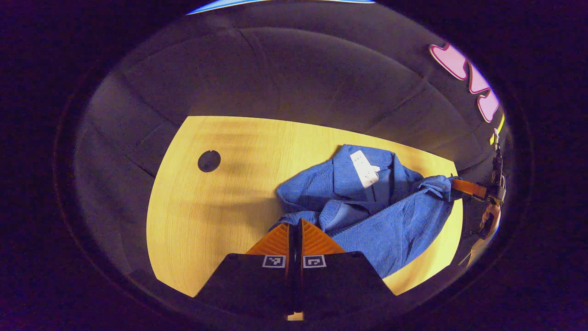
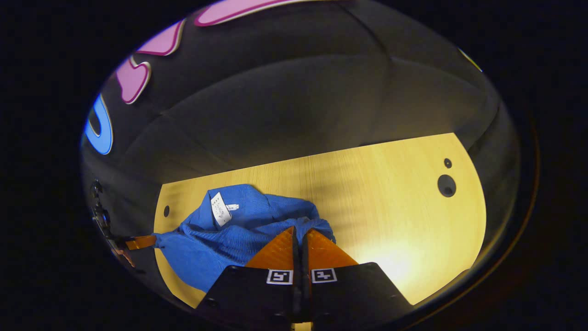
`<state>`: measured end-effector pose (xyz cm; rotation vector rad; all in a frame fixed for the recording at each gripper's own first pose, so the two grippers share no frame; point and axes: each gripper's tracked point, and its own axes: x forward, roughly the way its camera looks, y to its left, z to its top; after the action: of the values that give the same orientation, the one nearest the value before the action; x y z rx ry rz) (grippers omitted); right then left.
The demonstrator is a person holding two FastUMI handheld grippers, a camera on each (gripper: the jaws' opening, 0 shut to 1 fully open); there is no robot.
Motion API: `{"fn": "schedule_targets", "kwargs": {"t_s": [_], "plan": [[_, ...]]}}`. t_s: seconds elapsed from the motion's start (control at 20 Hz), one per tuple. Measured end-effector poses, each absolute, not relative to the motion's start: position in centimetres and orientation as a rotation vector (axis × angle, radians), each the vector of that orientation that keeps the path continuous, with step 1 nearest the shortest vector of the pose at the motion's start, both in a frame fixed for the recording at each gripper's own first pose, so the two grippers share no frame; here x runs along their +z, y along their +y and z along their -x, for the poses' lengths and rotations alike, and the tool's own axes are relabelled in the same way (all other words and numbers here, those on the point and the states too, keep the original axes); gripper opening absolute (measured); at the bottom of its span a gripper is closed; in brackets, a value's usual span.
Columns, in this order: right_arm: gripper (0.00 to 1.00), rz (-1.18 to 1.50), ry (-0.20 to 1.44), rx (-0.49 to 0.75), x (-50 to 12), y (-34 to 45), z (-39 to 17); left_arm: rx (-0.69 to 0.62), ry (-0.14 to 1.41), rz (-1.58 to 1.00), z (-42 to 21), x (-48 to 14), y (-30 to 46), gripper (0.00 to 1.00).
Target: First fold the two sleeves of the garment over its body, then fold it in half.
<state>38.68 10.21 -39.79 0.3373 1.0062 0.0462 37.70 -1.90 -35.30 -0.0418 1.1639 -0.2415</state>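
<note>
— How does the garment (image 1: 367, 211) look?
— A crumpled blue knit heap, white tag up, on the tabletop (image 1: 206, 216), stretched between both tongs.
— And the tongs?
— Left tongs (image 1: 295, 226) and right tongs (image 2: 301, 232) each pinch a garment edge, fingers pressed together. Sleeves can't be told apart.

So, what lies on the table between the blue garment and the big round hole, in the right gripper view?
Nothing: in the right gripper view the table is bare wood from the blue garment to the big round hole.
</note>
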Motion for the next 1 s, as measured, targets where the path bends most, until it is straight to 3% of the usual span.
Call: {"fn": "schedule_targets", "kwargs": {"t_s": [0.2,0.3,0.35,0.4,0.55,0.65,0.7,0.75,0.8,0.85,0.9,0.95,1.0], "plan": [[0.02,-0.338,0.970,0.045,-40.9,10.2,-41.1,-0.207,1.153,0.068,-39.2,-36.4,-2.4,0.00],[0.00,-0.355,0.977,0.038,-41.6,10.1,-41.4,-0.187,1.120,0.047,-39.3,-36.3,-2.6,0.10],[0.06,-0.348,0.960,0.030,-41.6,9.7,-41.8,-0.199,1.099,0.051,-39.7,-35.7,-3.2,0.21],[0.00,-0.342,0.940,0.019,-41.3,9.2,-42.2,-0.190,1.059,0.049,-40.2,-35.1,-3.1,0.27],[0.67,-0.328,0.860,0.017,-39.2,8.0,-42.7,-0.136,0.938,0.010,-41.7,-33.1,-2.3,0.86],[0.74,-0.298,0.809,0.019,-37.8,7.5,-42.8,-0.084,0.902,-0.066,-41.5,-31.5,-1.3,0.86],[0.87,-0.276,0.789,0.025,-37.1,7.2,-42.5,-0.086,0.856,-0.056,-41.8,-30.1,-1.6,0.86],[0.77,-0.251,0.770,0.033,-36.3,7.1,-42.3,-0.095,0.807,-0.026,-42.3,-29.0,-2.5,0.86],[0.88,-0.225,0.754,0.044,-35.4,7.2,-41.8,-0.105,0.772,0.002,-42.2,-27.7,-3.3,0.86],[0.78,-0.207,0.741,0.065,-34.4,7.5,-41.3,-0.112,0.756,0.011,-41.3,-26.6,-3.4,0.86],[0.82,-0.192,0.732,0.090,-33.6,8.2,-40.7,-0.115,0.751,0.007,-40.6,-25.8,-3.8,0.85],[0.96,-0.174,0.727,0.113,-32.8,8.9,-39.9,-0.120,0.747,-0.001,-40.0,-25.3,-4.1,0.86],[0.96,-0.149,0.729,0.138,-32.1,9.5,-38.9,-0.128,0.733,-0.006,-39.5,-24.5,-4.4,0.86]]}}
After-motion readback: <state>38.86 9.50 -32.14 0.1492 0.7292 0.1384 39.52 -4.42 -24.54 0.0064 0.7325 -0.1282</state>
